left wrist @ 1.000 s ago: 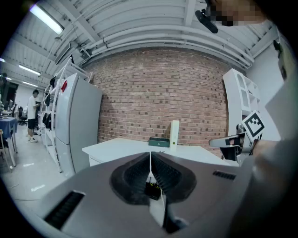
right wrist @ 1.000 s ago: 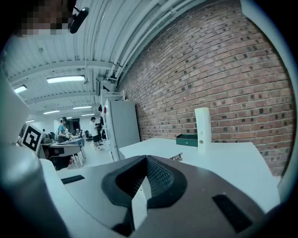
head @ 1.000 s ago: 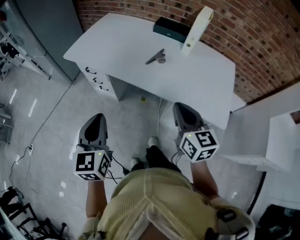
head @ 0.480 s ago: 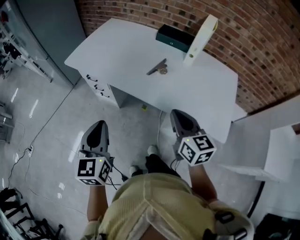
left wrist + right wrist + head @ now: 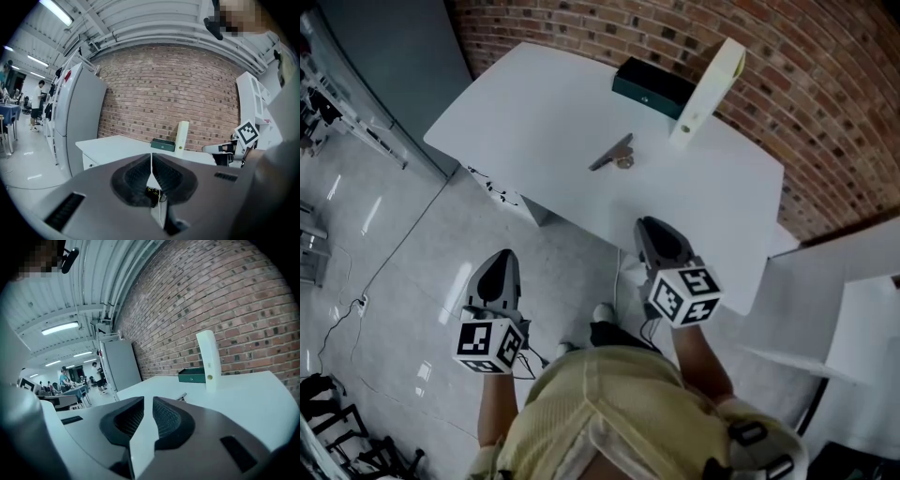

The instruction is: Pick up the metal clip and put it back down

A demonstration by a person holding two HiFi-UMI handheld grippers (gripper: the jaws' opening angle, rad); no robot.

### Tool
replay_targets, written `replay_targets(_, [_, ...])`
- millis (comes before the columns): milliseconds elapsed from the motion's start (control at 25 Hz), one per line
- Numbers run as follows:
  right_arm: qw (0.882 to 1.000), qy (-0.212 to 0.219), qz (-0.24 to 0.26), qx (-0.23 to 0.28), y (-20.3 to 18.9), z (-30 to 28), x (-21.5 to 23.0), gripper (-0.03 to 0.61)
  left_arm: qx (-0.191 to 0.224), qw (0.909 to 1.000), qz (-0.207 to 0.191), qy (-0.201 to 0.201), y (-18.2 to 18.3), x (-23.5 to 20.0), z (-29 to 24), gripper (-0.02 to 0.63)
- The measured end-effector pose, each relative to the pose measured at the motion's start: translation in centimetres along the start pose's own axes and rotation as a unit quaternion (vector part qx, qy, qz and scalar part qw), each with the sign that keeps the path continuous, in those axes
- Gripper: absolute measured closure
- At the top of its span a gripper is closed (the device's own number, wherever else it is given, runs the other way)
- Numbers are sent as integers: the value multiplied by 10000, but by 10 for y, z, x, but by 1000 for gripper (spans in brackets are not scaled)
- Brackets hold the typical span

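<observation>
The clip (image 5: 614,153) lies alone around the middle of the white table (image 5: 534,112), well apart from both grippers and on the near side of the green box (image 5: 653,87) and the cream upright slab (image 5: 708,89). It looks like thin pressed metal: a long grey arm running from near-left to far-right, with a small round, shiny part at its right end. It is likely light, stiff and slick, and it sits low on a smooth, hard top, so it may skate away from a closing jaw. The long arm, taken across its narrow width where it lifts off the table, seems the best hold. The right gripper (image 5: 649,227) hangs over the table's near edge, its ribbed dark pads (image 5: 129,420) opening with a slim gap and nothing between them. The left gripper (image 5: 498,261) hangs over the glossy floor (image 5: 384,244), jaws together and empty. A brick wall (image 5: 825,84) stands behind
</observation>
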State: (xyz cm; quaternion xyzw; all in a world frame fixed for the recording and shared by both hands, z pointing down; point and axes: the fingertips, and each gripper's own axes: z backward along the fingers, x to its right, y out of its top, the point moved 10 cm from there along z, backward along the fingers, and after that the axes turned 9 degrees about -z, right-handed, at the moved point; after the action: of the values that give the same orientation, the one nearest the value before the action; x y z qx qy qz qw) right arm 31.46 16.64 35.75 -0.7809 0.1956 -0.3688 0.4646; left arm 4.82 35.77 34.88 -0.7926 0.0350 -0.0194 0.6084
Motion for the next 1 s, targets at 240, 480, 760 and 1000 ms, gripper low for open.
replay_targets(240, [9991,128,-348,-200,10,-31,33,475,-51,9999,109,29,5,14,-43,603])
replay_targets(480, [9953,210,-849,-408,11,-54,58,451,-26,9994,321,-136,10,32,-86,603])
replay_targets(760, [9906,69,-1296,-433,15,-78,68,449,-114,9993,136,-322,15,26,-130,603])
replay_targets(1000, [9842,-325,-1665,-498,11,-109,77,449,-357,9972,25,-654,9,0,-176,603])
